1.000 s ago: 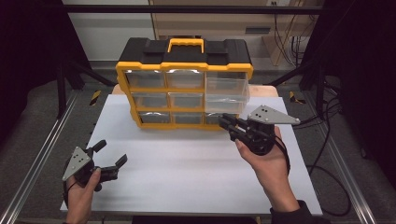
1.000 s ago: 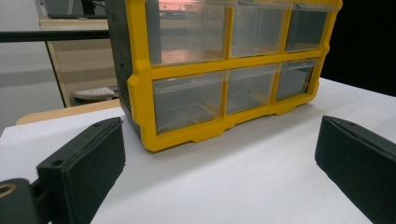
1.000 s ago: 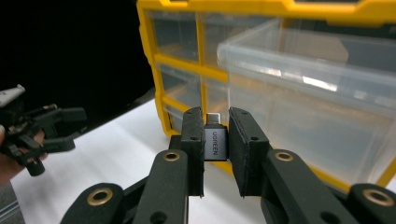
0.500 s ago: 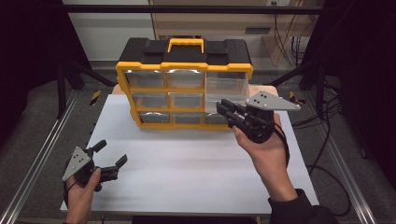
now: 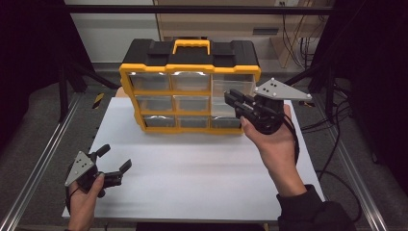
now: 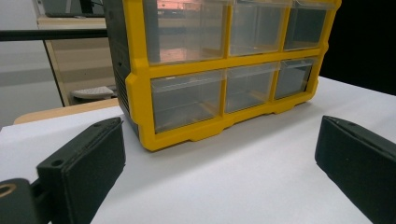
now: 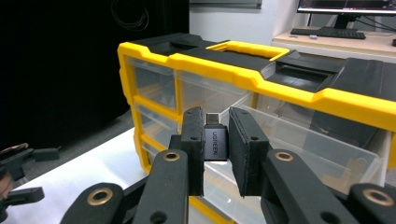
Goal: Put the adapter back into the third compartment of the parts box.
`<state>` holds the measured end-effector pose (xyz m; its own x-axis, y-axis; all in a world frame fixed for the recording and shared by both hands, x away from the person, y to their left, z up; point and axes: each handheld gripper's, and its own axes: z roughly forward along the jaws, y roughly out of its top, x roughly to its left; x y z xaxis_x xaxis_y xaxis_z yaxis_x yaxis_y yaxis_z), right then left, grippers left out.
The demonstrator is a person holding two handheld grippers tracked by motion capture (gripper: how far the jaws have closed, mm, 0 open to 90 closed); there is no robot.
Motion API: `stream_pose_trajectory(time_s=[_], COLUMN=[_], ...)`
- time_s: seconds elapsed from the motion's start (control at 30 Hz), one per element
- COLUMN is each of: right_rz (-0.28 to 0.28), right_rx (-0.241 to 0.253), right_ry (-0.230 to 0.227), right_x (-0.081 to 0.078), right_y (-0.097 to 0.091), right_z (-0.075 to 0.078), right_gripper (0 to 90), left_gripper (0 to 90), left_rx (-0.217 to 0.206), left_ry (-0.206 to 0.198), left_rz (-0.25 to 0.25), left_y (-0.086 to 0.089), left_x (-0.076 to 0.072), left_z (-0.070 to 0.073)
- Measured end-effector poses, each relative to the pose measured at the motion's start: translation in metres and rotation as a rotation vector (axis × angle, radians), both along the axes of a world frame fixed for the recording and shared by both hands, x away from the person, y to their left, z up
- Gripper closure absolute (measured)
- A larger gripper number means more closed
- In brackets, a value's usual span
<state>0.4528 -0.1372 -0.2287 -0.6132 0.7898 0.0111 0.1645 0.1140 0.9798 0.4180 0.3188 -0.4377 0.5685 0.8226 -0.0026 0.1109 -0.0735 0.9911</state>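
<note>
The right hand-held gripper (image 7: 215,140) is closed on a small dark USB adapter (image 7: 215,141), its two black pads pressing the adapter's flat sides so that the metal plug end stands up above the jaws. In the high view this same gripper (image 5: 234,100) hangs in front of the right-hand column of the yellow and black organizer (image 5: 190,86), at the level of the pulled-out upper right drawer (image 5: 231,91). The move ahead seems to turn on one relation: the open, clear drawer (image 7: 308,140) lies just beyond and slightly below the adapter, to the right of the jaws as that gripper's camera sees it, so the adapter needs to travel on over the drawer's front lip before it can be let go. The adapter's long axis runs along the jaws, pointing toward the organizer, roughly across the drawer's front edge; whether it already overhangs the lip is hard to judge from these angles. The right hand (image 5: 274,144) is plainly the nearer one. The left hand-held gripper (image 5: 114,163) rests well apart at the near left corner of the white worktop (image 5: 202,168), its jaws spread wide and empty, facing the organizer's lower drawers (image 6: 224,91).
</note>
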Motion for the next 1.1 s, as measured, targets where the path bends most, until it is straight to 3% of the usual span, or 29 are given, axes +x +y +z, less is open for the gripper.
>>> stream_pose_trajectory(time_s=[0.6,1.1], right_rz=[-0.076,-0.122], right_rx=[0.041,0.071], right_ry=[-0.048,-0.047], right_x=[0.013,0.024], right_y=[-0.006,-0.012], right_z=[0.003,0.0], right_gripper=[76.9,76.9], left_gripper=[1.4,1.5], left_rx=[0.001,0.006], left_ry=[0.001,0.0], left_rz=[-0.002,-0.003], left_y=[0.0,0.0], left_x=[0.0,0.0], left_z=[0.0,0.0])
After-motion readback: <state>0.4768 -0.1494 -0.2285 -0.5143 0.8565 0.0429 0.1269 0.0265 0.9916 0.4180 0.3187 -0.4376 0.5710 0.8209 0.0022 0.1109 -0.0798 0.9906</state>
